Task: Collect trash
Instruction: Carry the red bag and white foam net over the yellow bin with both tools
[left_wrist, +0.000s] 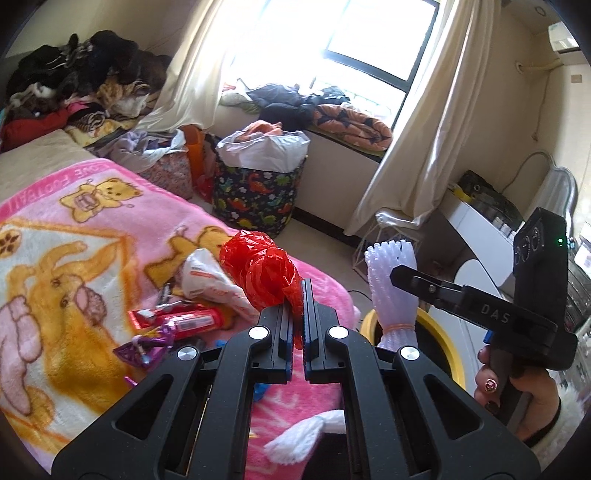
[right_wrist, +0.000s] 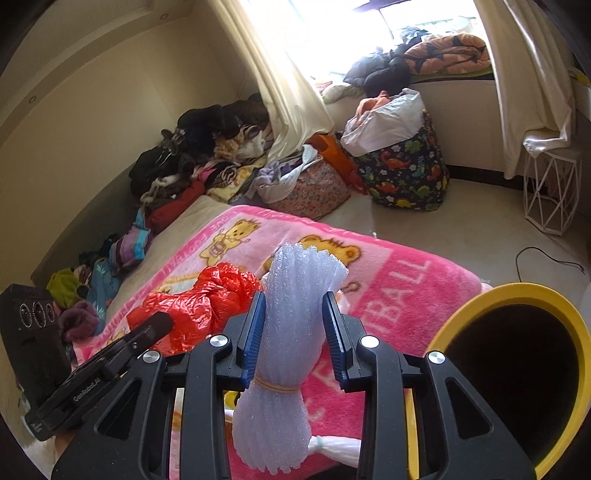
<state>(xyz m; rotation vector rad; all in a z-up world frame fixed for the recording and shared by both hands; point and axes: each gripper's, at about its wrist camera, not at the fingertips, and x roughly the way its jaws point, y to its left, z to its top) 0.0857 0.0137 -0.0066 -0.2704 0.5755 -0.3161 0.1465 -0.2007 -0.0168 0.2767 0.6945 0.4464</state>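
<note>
Two pieces of trash are in your grippers at this moment. From the left wrist view, your left gripper (left_wrist: 297, 295) sits low in the centre of the frame with its fingers pressed together on a corner of the red plastic bag (left_wrist: 260, 271), which bunches up and to the left of the fingertips. Behind it, on the pink blanket (left_wrist: 74, 229), lie a white wrapper (left_wrist: 214, 280), a red tube-shaped packet (left_wrist: 184, 319) and a purple wrapper (left_wrist: 147, 343). At the right of the frame your right hand (left_wrist: 517, 387) carries the right gripper (left_wrist: 397, 275), which holds the white foam netting (left_wrist: 393, 291) just above the yellow-rimmed bin (left_wrist: 448, 343).

From the right wrist view, the right gripper (right_wrist: 295, 299) stands in the centre, its blue pads (right_wrist: 255, 332) pinching the foam netting (right_wrist: 291, 314) from both sides; a rubber band (right_wrist: 275, 386) cinches the roll lower down. The bin (right_wrist: 532, 291) opens at the lower right, beside the blanket's edge (right_wrist: 406, 295). The red bag (right_wrist: 199, 302) hangs at centre left, with the left gripper's black body (right_wrist: 110, 373) below it in the lower left corner. A dinosaur-print hamper (right_wrist: 402, 173) stands on the floor at upper right.
</note>
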